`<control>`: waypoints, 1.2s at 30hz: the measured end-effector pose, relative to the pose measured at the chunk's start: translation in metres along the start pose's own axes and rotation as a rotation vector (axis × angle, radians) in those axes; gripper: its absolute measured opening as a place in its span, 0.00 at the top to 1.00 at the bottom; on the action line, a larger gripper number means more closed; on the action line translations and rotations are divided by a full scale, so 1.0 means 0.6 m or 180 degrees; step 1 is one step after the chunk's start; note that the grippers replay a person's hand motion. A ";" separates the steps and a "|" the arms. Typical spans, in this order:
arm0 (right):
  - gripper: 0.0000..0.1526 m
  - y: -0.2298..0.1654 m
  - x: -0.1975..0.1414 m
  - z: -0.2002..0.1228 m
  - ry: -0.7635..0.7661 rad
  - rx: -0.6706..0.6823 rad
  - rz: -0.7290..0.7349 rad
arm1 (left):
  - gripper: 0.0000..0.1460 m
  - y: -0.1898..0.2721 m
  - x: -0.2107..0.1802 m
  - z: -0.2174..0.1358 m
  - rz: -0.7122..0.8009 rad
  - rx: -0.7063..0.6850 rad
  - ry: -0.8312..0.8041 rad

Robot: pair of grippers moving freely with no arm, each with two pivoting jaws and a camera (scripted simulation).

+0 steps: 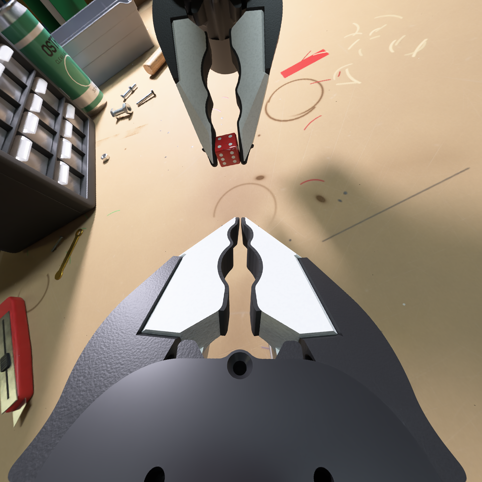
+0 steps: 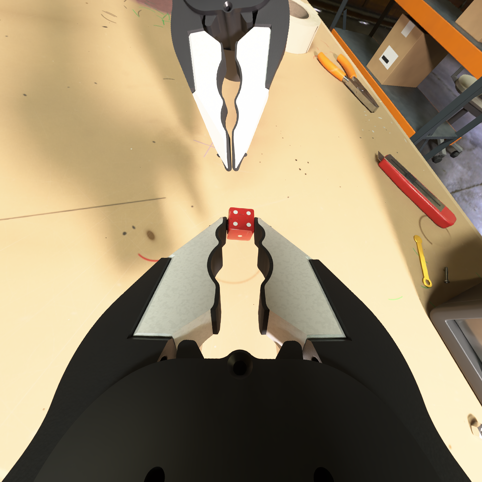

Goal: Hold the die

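Observation:
A red die [image 2: 240,223] with white pips sits pinched between the tips of my right gripper [image 2: 240,224], which is shut on it above the tan workbench. In the left wrist view the same die [image 1: 227,150] shows between the right gripper's tips [image 1: 228,159], straight ahead. My left gripper [image 1: 240,221] is shut and empty, its tips nearly touching, facing the die from a short distance. It also shows in the right wrist view [image 2: 232,167], just beyond the die.
A dark drawer organiser [image 1: 39,146], a green can [image 1: 57,60], loose bolts [image 1: 122,110] and a red utility knife [image 1: 14,354] lie on the left. In the right wrist view a red knife [image 2: 414,190], orange pliers [image 2: 344,75], yellow pin [image 2: 422,260] and tape roll [image 2: 302,28] lie near the bench edge.

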State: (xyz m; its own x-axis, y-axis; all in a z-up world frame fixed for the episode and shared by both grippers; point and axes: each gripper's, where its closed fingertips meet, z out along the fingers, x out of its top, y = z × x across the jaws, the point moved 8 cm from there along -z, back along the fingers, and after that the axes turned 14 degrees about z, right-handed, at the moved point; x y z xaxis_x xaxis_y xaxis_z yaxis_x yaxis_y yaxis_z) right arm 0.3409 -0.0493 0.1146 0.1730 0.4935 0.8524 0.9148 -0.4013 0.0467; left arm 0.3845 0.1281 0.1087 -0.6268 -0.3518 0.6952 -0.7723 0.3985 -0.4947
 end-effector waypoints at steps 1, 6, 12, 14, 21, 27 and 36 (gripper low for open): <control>0.87 -0.003 0.000 0.000 -0.0006 -0.0008 -0.0006 | 0.99 0.001 0.001 0.000 -0.0016 -0.0013 -0.0010; 0.87 -0.008 -0.008 0.003 -0.0059 -0.0090 -0.0057 | 0.99 0.006 0.003 0.004 -0.0121 -0.0050 -0.0032; 0.87 -0.014 -0.012 -0.005 0.0103 -0.0086 -0.0033 | 0.98 0.014 0.008 0.008 -0.0282 0.0041 0.0026; 0.87 -0.015 -0.013 -0.008 0.0150 -0.0068 0.0006 | 0.88 0.017 0.009 0.007 -0.0458 0.0154 -0.0018; 0.87 -0.035 -0.033 -0.010 0.0011 0.0047 0.0369 | 0.78 0.047 0.017 -0.043 -0.1337 0.0450 0.0364; 0.87 -0.066 -0.043 -0.001 -0.0099 0.0134 0.0435 | 0.84 0.079 0.034 -0.073 -0.1558 0.0653 0.0449; 0.87 -0.086 -0.022 -0.020 0.0106 -0.0401 -0.0137 | 0.84 0.110 0.061 -0.033 -0.1186 0.0587 0.0219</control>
State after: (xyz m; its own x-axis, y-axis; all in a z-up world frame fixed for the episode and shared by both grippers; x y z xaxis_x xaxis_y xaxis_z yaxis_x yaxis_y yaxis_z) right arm 0.2872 -0.0442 0.1070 0.1204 0.4874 0.8648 0.8677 -0.4749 0.1468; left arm 0.3127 0.1584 0.1119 -0.2977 -0.3833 0.8744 -0.9543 0.0943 -0.2835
